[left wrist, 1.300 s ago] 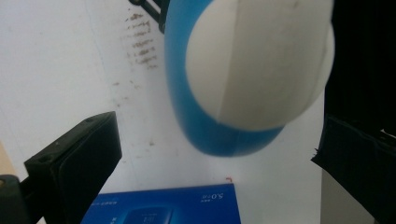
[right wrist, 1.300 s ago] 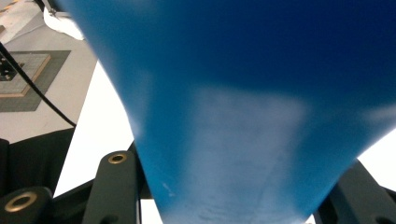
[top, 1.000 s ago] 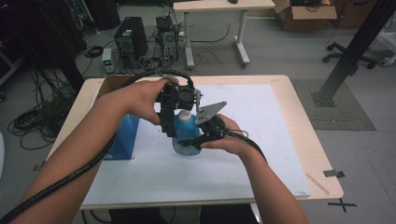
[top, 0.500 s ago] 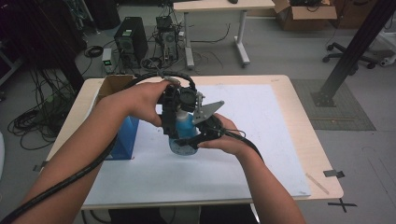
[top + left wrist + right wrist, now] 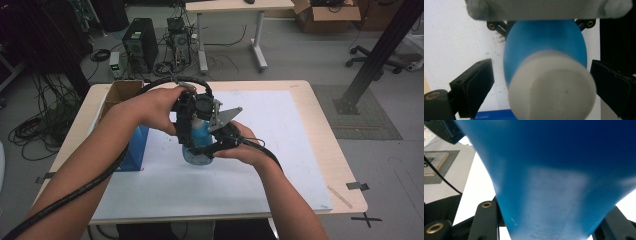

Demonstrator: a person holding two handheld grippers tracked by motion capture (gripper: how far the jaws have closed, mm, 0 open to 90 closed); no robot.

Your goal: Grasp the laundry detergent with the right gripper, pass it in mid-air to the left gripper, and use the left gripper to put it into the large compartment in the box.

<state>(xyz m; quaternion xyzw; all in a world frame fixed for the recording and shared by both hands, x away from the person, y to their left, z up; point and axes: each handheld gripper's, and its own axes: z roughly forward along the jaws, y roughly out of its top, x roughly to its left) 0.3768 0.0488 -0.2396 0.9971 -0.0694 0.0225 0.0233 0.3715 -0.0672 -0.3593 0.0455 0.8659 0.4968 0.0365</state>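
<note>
Left gripper over the white sheet: a blue bottle with white cap stands between its black jaws. The jaws have just been closing, pads clear of the cap.

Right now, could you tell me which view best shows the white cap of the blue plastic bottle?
The left gripper view: the white cap faces the camera between open jaws. The high view has grippers covering the blue plastic bottle's top; the right gripper view shows its body.
</note>
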